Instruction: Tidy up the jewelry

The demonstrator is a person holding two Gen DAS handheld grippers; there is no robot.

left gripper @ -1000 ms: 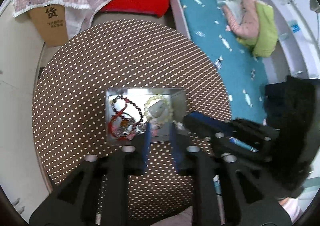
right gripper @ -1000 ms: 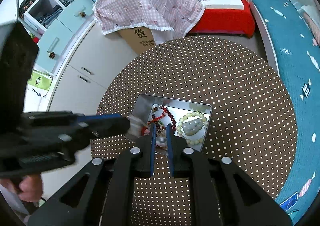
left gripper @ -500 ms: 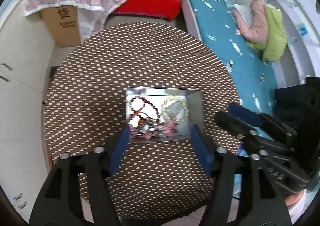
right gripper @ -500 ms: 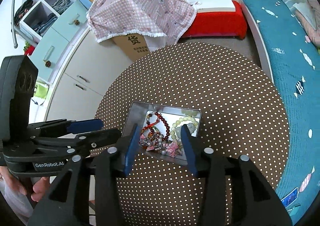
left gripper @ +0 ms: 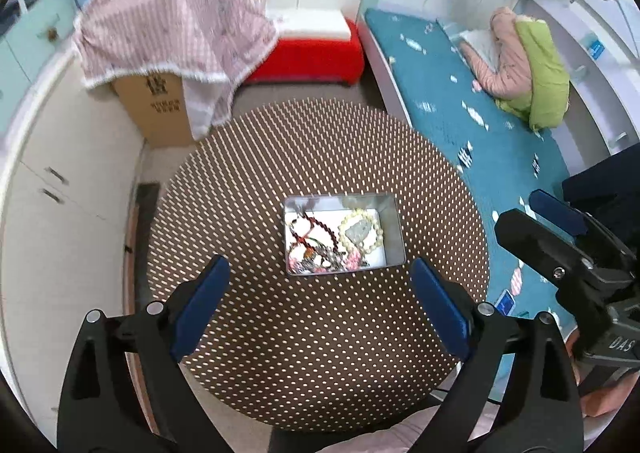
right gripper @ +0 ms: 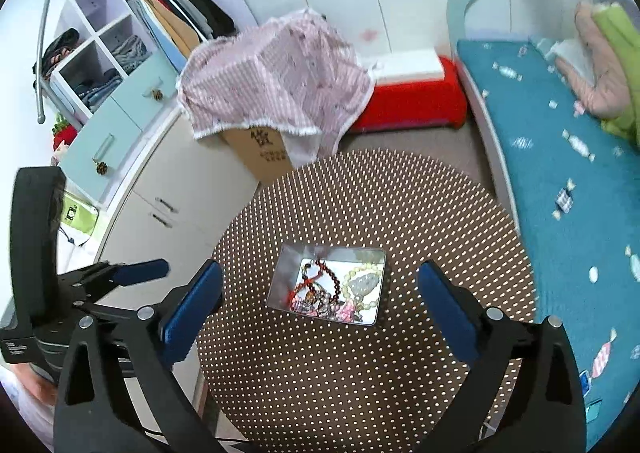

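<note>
Left tool (left gripper: pixel 320 301): jaws opening, nothing between; only this view shows a hanging pink coat (left gripper: pixel 496 61).
Right tool (right gripper: pixel 320 301): jaws opening, empty; only here wardrobe shelves (right gripper: pixel 100 49).
Desk (left gripper: pixel 320 353): tin (left gripper: pixel 394 237) holding beads (left gripper: pixel 360 231).

**One tin on my dotted round table**

Below my tongs sits the round table with its brown, white-dotted cover (left gripper: pixel 320 353), filling the middle and lower part of both wrist views. Directly on it I see only one thing: a shallow rectangular silver metal tin (left gripper: pixel 394 229), open at the top, lying just past the centre of the tabletop in the left view and in the lower middle of the right view (right gripper: pixel 288 261). The dotted cloth shows bare all around the tin. The table's near rim runs along the bottom of the frame, its far rim curves towards the upper middle.
</note>
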